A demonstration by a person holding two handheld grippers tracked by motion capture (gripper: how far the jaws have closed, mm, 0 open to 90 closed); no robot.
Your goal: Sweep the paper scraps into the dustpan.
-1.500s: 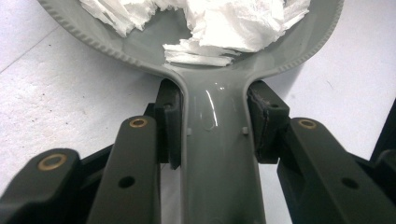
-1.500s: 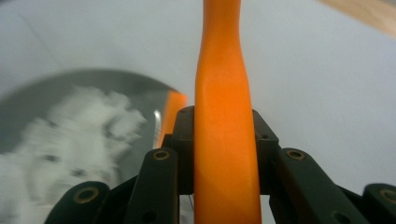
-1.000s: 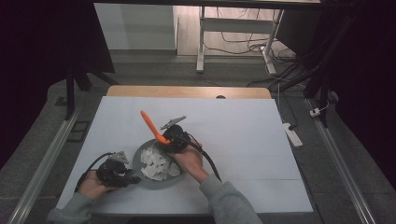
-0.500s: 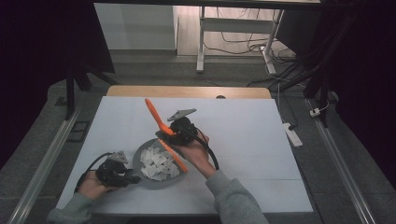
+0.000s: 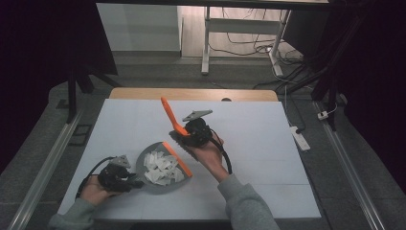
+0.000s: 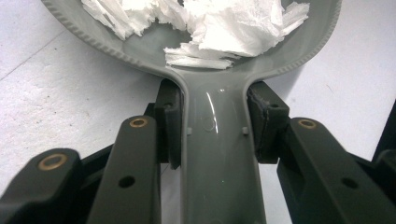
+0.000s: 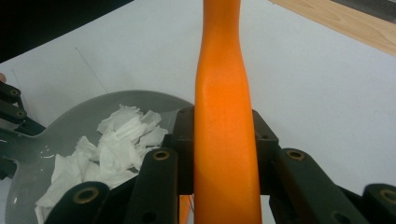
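Note:
A grey dustpan (image 5: 141, 165) lies on the white table at the front left, with torn white paper scraps (image 5: 163, 167) piled in it. My left gripper (image 5: 134, 182) is shut on the pan's handle (image 6: 217, 154), one pad pressing each side. My right gripper (image 5: 178, 137) is shut on the orange handle (image 7: 224, 116) of a small brush. That handle (image 5: 167, 112) points up and away from me, and the orange brush head (image 5: 178, 160) hangs over the pan's right edge. The right gripper view also shows the pan (image 7: 70, 126) and paper (image 7: 116, 140) down at its left.
A wooden strip (image 5: 191, 94) runs along the table's far edge. To the right of the table a white power strip (image 5: 298, 136) lies on the floor, and metal rails flank both sides. Bare white tabletop spreads right of the pan and beyond it.
My right hand has lifted the orange brush and carried it right and away, off the middle of the pan to its right edge. The left gripper and dustpan have stayed put.

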